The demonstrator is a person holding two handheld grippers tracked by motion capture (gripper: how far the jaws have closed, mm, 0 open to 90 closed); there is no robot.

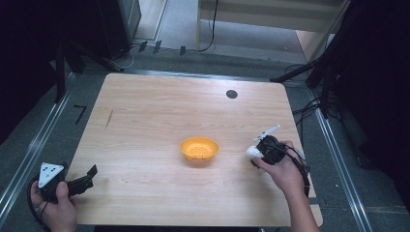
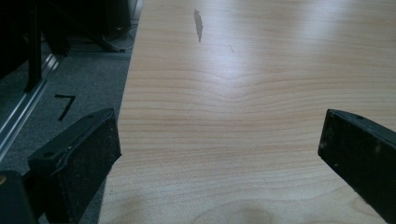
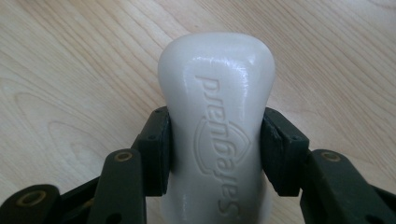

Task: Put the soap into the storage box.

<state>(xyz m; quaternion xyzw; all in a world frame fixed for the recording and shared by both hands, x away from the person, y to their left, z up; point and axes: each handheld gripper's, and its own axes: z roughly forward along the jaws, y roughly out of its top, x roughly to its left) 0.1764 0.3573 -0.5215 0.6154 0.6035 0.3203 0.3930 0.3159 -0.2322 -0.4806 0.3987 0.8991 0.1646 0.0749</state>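
One white soap bar (image 3: 217, 135) in the right claw (image 3: 215, 144), one orange bowl (image 1: 199, 149).

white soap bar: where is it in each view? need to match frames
High view: the soap bar sits right of the orange bowl, at the tip of the right gripper.
Right gripper view: the soap bar stands centre frame, clamped between the two black jaws.
Left gripper view: not in it; open jaws over bare wood.
Shared landmark: the light wooden table.
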